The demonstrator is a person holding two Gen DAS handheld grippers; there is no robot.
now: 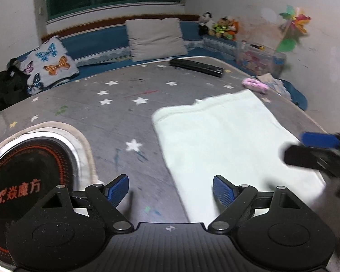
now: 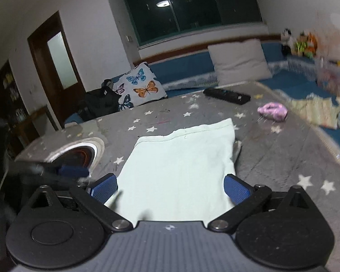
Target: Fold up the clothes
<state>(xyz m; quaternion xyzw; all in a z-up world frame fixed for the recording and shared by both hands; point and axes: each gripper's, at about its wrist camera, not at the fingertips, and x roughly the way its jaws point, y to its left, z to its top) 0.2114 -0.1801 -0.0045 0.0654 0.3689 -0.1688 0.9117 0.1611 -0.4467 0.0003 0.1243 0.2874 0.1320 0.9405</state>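
Two grippers hang over a grey, star-printed table cover (image 1: 115, 113), each with its blue-padded jaws spread wide and nothing between them. The left gripper (image 1: 171, 189) sits above bare cover, with the left edge of a pale mint-white folded cloth (image 1: 226, 140) running just under its right fingertip. Ahead and to its right, the right gripper (image 1: 315, 149) shows as a blurred black shape with a blue pad above the cloth's right edge. To its left lies a round black cooktop with orange markings (image 1: 29, 176), set into the table inside a pale ring.

The right gripper (image 2: 170, 187) is centred over the near end of the folded cloth (image 2: 181, 165), which lies flat on the cover and reaches away from the tool to a hemmed far edge. Beyond the cloth, to the right, a small pink crumpled cloth (image 2: 273, 111) lies well apart from it, and a long black bar-shaped device (image 2: 226, 95) rests farther off near the table's far edge.
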